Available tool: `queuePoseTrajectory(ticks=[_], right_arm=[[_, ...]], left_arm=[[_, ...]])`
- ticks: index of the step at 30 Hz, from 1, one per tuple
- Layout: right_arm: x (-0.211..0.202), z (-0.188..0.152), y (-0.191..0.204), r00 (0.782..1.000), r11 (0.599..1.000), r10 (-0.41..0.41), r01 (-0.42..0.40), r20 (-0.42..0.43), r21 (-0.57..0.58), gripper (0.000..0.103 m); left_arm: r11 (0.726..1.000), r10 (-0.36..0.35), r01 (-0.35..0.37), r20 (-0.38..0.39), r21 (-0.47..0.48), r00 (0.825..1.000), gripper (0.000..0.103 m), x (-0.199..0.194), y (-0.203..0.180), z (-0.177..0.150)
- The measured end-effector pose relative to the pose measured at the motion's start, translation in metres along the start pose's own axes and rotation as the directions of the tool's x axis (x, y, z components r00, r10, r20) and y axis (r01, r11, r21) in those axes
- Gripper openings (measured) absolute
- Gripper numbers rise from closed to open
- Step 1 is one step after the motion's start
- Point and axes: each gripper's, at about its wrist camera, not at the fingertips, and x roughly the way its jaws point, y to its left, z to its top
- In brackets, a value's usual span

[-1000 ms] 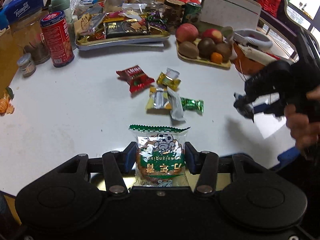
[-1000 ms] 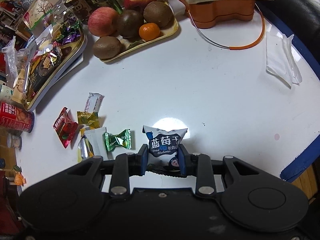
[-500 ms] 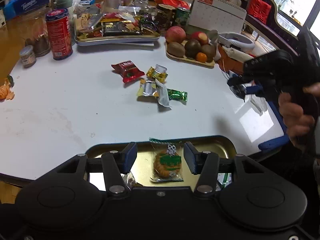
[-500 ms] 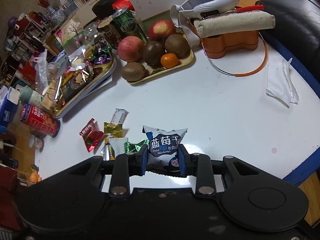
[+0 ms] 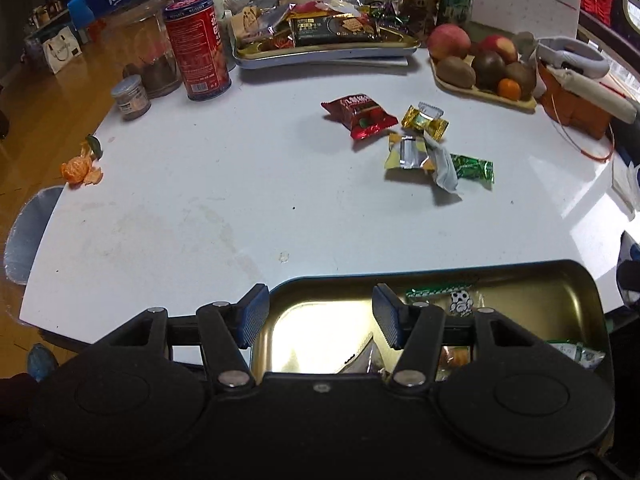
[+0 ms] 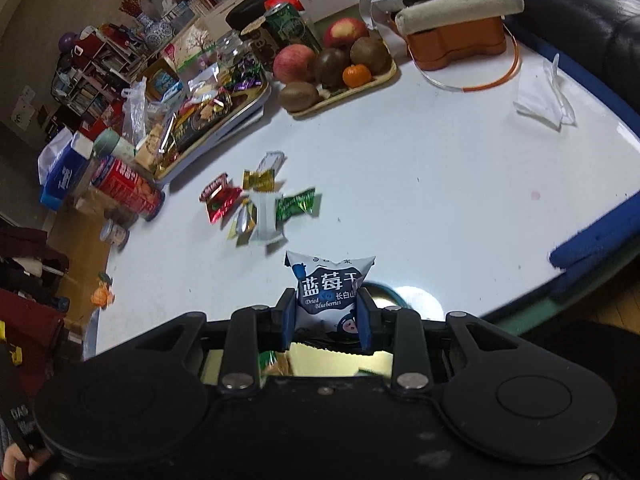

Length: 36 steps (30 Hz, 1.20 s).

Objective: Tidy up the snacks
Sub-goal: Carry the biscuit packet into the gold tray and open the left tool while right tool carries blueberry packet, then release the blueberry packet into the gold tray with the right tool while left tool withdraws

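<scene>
- My left gripper (image 5: 318, 322) has just been opening; its jaws now stand wide with nothing between them.
- A second ago they held the cookie pack (image 5: 456, 300). That pack now lies in the gold tin (image 5: 576, 280) at the table's near edge, just right of the jaws and clear of the pads. I judge that drop-off done.
- My right gripper (image 6: 326, 316) holds the blueberry pack (image 6: 330, 284), jaws narrow, pads pressing both sides. The grip is unchanged from a second ago.
- In the right wrist view, the tin's gold floor now shows beneath the blueberry pack, where a second ago there was only table. I judge this pack is about ready for release.
- Five candies (image 5: 404, 136) remain loose mid-table, well apart from both grippers. I judge the task part done.
</scene>
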Motion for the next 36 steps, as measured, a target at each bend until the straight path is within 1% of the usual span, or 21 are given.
queuePoseTrajectory(ticks=[1,3,5,7,9,11,13,16,17,22,27,30,36], right_arm=[[0.0,-0.01,0.002,1.0,1.0,-0.01,0.009,-0.008,-0.02,0.032],[0.001,-0.024,0.007,0.999,0.998,-0.028,0.027,-0.02,-0.065,0.032],[-0.001,-0.041,0.013,0.999,0.99,-0.044,0.04,-0.024,-0.137,0.033],[-0.004,-0.054,0.022,0.999,0.975,-0.047,0.044,-0.009,-0.22,0.033],[-0.008,-0.062,0.03,0.999,0.959,-0.034,0.035,0.007,-0.28,0.033],[-0.012,-0.066,0.035,1.0,0.951,0.008,-0.005,0.007,-0.309,0.033],[-0.02,-0.068,0.04,0.996,0.939,0.092,-0.084,0.008,-0.333,0.035],[-0.03,-0.067,0.045,0.983,0.927,0.181,-0.159,0.036,-0.34,0.048],[-0.03,-0.066,0.045,0.982,0.928,0.187,-0.164,0.037,-0.335,0.048],[-0.019,-0.061,0.045,0.991,0.948,0.134,-0.124,0.013,-0.293,0.048],[-0.011,-0.061,0.045,0.997,0.954,0.077,-0.072,0.006,-0.293,0.048],[-0.006,-0.063,0.046,0.999,0.95,0.034,-0.034,-0.005,-0.31,0.048],[0.0,-0.063,0.046,1.0,0.953,-0.016,0.008,-0.025,-0.304,0.048]], left_arm=[[1.0,0.002,-0.002,-0.007,0.006,1.0,0.061,0.0,-0.001,-0.002],[1.0,-0.018,0.018,-0.025,0.004,1.0,0.061,0.002,-0.001,-0.005],[0.999,-0.039,0.039,-0.043,-0.015,0.998,0.061,0.003,0.001,-0.006],[0.999,-0.035,0.033,-0.058,-0.038,0.998,0.061,0.005,0.005,-0.006],[0.998,-0.024,0.02,-0.068,-0.06,0.997,0.061,0.007,0.009,-0.006],[0.996,-0.029,0.023,-0.075,-0.086,0.997,0.061,0.009,0.014,-0.005],[0.993,-0.044,0.034,-0.084,-0.114,0.996,0.061,0.01,0.019,-0.004],[0.989,-0.052,0.039,-0.093,-0.145,0.994,0.061,0.011,0.024,-0.004],[0.988,-0.055,0.04,-0.095,-0.151,0.994,0.061,0.011,0.025,-0.004],[0.984,-0.068,0.05,-0.102,-0.169,0.992,0.061,0.012,0.028,-0.003],[0.984,-0.07,0.051,-0.11,-0.168,0.991,0.061,0.013,0.028,-0.003],[0.986,-0.061,0.041,-0.119,-0.161,0.991,0.061,0.015,0.027,-0.003],[0.989,-0.03,0.009,-0.141,-0.145,0.99,0.061,0.018,0.025,-0.004]])
